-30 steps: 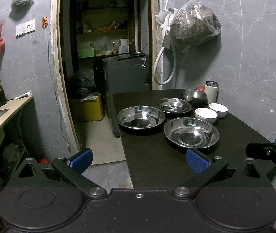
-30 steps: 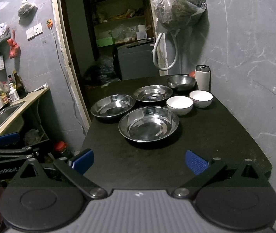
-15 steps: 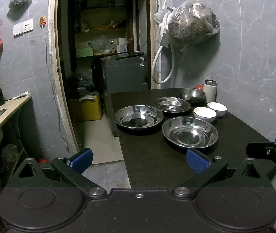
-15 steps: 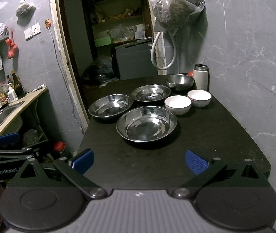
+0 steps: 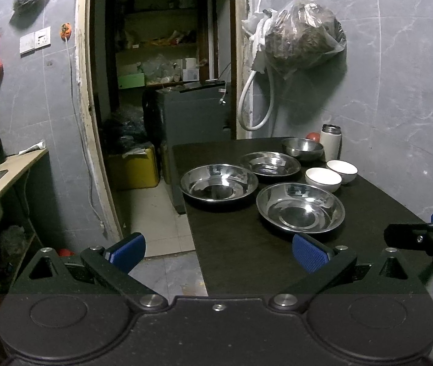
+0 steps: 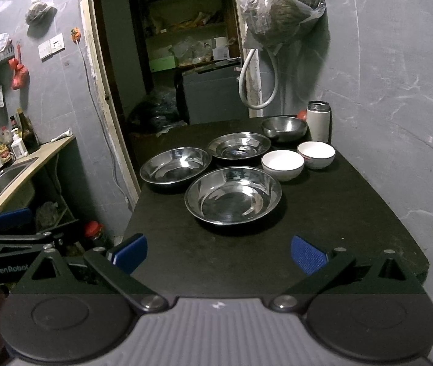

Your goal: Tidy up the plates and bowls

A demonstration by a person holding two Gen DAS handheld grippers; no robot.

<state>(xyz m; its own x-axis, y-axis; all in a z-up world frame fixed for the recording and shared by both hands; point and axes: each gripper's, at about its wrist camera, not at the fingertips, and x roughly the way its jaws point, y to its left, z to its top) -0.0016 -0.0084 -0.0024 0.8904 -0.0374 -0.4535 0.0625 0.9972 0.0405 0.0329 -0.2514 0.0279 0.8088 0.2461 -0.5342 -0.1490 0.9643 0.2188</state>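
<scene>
A cramped home kitchen, dimly lit.

A sink (image 6: 1,183) sits in a counter with bottles (image 6: 18,140) behind it; a dark table (image 6: 323,213) holds 3 steel plates (image 6: 233,195) and 2 white bowls (image 6: 282,164). A pantry doorway (image 5: 161,61) shows cluttered shelves, and a bag (image 5: 303,45) hangs on the tiled wall.

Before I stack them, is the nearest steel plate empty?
Empty: the nearest steel plate shows only bare shiny metal inside in both views.

2 wrist views share table (image 5: 247,262), seemingly near.
</scene>
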